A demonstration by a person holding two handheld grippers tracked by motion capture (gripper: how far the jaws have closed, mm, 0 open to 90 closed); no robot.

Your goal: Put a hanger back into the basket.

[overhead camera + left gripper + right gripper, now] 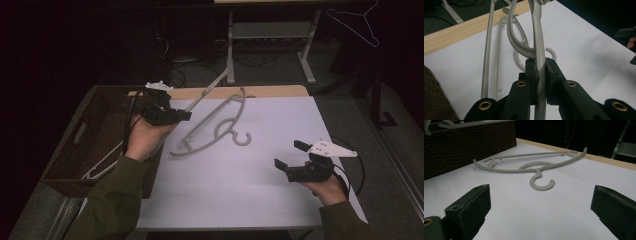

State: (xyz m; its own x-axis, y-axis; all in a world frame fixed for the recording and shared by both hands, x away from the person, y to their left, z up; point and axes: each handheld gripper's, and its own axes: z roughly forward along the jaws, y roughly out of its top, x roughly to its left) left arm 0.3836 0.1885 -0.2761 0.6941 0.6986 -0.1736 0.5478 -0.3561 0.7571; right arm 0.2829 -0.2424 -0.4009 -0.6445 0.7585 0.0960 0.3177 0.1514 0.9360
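The held hanger (539,50) is smooth grey plastic, a thin bar with a curved arm crossing it. The left hand-held gripper (541,75) pinches that bar between its worn black pads; in the high view this gripper (172,115) sits at about ten o'clock on the counter (280,200), beside the dark woven basket (95,145). A second hanger (215,127) of the same grey plastic lies flat on the white counter sheet near the middle, its open round hook at about five o'clock of its body.

The right gripper view shows that flat hanger (534,166) low and side-on, with the basket's coarse weave (469,147) behind it. The left gripper view shows the clamped bar close up.

The right hand-held gripper (289,156), at four o'clock, has its jaws spread wide with nothing between them. Bare white sheet lies between it and the flat hanger; a wooden edge (280,91) runs along the far side at twelve o'clock.
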